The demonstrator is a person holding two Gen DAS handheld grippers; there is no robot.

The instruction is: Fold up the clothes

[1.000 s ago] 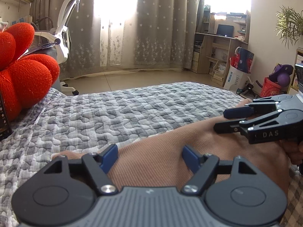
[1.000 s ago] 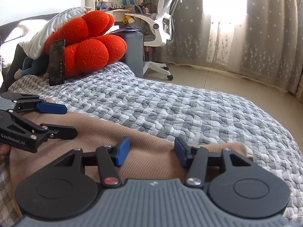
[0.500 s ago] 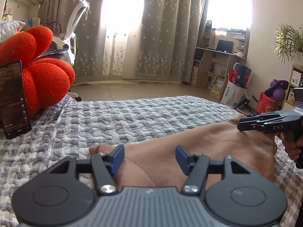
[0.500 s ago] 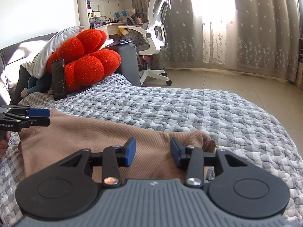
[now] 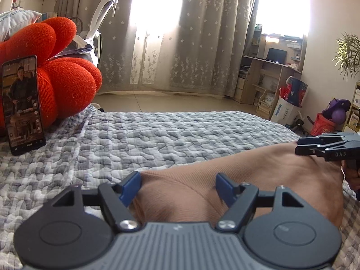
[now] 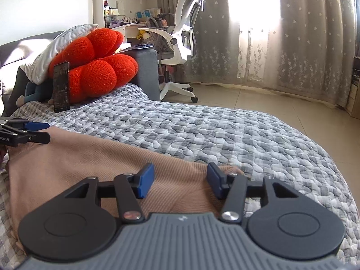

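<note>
Bright daylight through curtains (image 5: 157, 33), blown-out glare at the windows, fisheye bending and dark corners, mostly sharp

The near part of the tan garment (image 5: 258, 175) is hidden behind the body of the left hand-held gripper (image 5: 177, 189) at the bottom of the left wrist view, and its lower right runs off the frame. In the same view the right hand-held gripper (image 5: 299, 145) is cut off by the right edge, so its jaws cannot be judged there; only a bit of the hand (image 5: 352, 175) behind it shows. In the right wrist view the garment's near edge hides under the right hand-held gripper, and the left one is clipped at the left edge. The phone (image 6: 61, 86) screen there is too dark to read. The pillow's (image 6: 58, 49) lettering is too small to read.
</note>
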